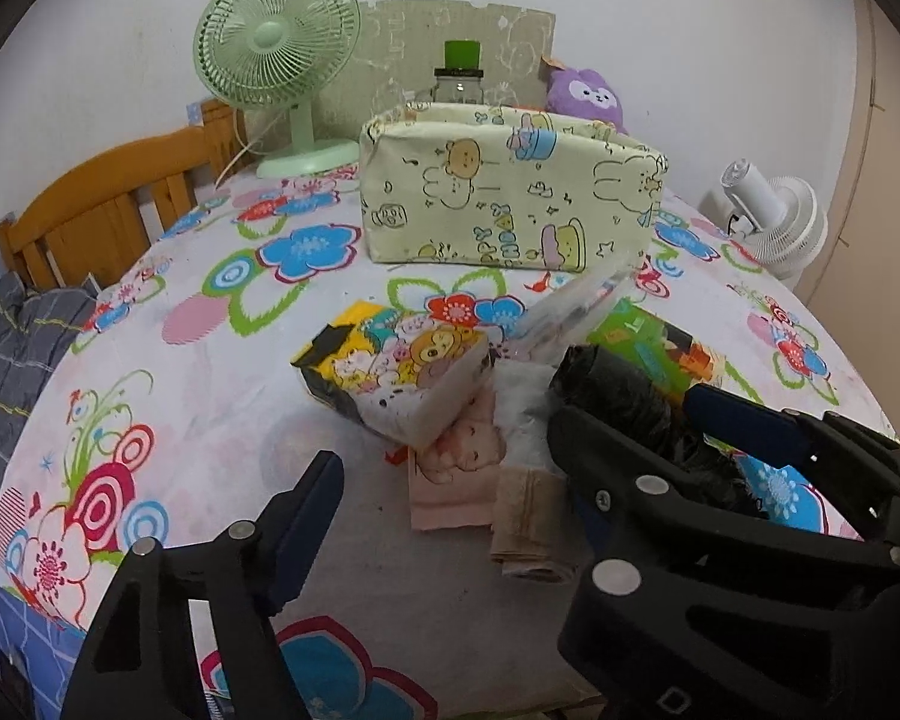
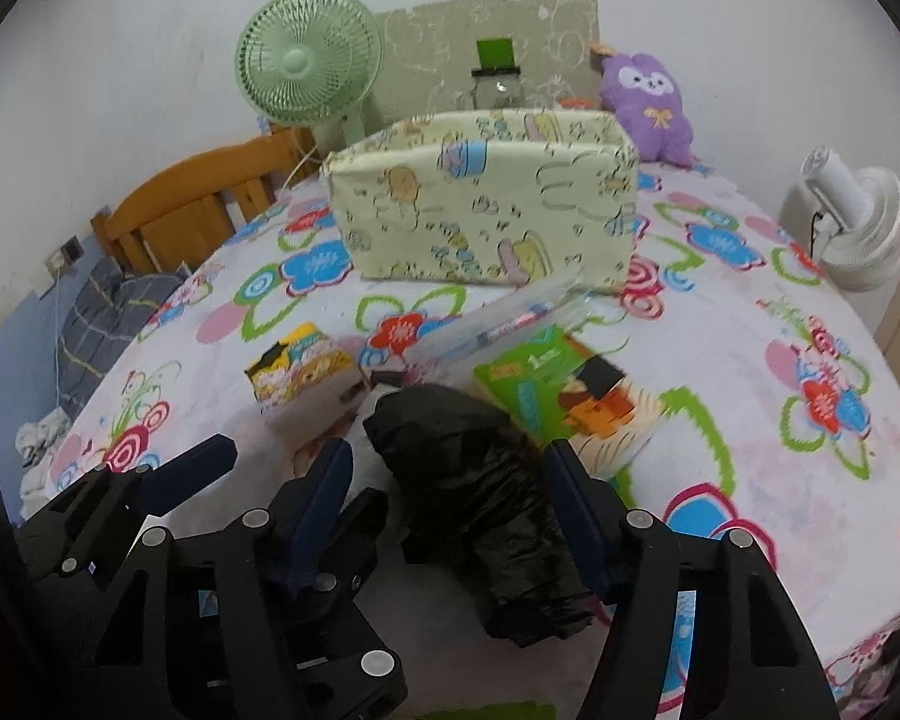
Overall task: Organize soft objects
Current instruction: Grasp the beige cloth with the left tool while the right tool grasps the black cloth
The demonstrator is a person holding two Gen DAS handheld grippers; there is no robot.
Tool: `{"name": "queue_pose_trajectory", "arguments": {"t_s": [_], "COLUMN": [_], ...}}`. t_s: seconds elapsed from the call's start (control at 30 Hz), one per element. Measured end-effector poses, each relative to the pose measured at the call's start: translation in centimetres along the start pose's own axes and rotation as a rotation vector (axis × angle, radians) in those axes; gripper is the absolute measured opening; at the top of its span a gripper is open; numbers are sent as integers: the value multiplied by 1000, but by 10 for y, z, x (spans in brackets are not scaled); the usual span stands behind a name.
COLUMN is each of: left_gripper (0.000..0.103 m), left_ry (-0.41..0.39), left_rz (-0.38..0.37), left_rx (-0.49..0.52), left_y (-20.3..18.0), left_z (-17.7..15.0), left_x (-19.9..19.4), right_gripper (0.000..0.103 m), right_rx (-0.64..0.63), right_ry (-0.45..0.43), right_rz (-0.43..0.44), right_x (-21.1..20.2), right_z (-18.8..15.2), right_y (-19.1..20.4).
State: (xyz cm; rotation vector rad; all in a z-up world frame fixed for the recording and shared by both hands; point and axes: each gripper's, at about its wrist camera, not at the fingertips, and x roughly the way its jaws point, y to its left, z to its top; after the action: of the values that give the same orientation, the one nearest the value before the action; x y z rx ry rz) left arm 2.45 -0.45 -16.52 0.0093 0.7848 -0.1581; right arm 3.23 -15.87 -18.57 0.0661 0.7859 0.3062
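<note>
The fabric storage box [image 2: 480, 204] near the bed's [image 2: 810, 480] far edge appears empty, though its floor is hidden. Tissue packs [image 1: 390, 372], folded cloths [image 1: 450, 480] and black bag roll [image 2: 480, 492] remain unsorted at centre. Right gripper [image 2: 450, 474] straddles the roll, jaws apart; left gripper [image 1: 444, 468] stands wide, holding nothing.

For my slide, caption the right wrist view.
Right hand-held gripper straddles a black plastic bag before a fabric box.
</note>
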Motion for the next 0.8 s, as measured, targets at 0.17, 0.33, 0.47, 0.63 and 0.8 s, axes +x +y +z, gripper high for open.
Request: {"name": "queue_pose_trajectory", "arguments": {"t_s": [0.17,0.33,0.47,0.63,0.8], "left_gripper": [74,54,47,34,21], "left_ry": [15,18,16,7,-4], "left_rz": [-45,-62,-36,-27,-31], "left_rx": [4,9,10,9,1], "left_y": [-4,-8,-5,-6,-7], "left_z": [0,0,0,0,1], "left_x": [2,3,5,2,-2], "right_gripper": [57,40,33,31,30], "right_rx": [15,31,11,17,30], "right_ry": [21,16,8,3,-7], "right_rz": [-6,-12,-42,-33,-26], "right_x": [6,7,5,2,-2], "right_z": [0,0,-1,0,0], "right_y": [-3,-6,-4,-5,-7]}}
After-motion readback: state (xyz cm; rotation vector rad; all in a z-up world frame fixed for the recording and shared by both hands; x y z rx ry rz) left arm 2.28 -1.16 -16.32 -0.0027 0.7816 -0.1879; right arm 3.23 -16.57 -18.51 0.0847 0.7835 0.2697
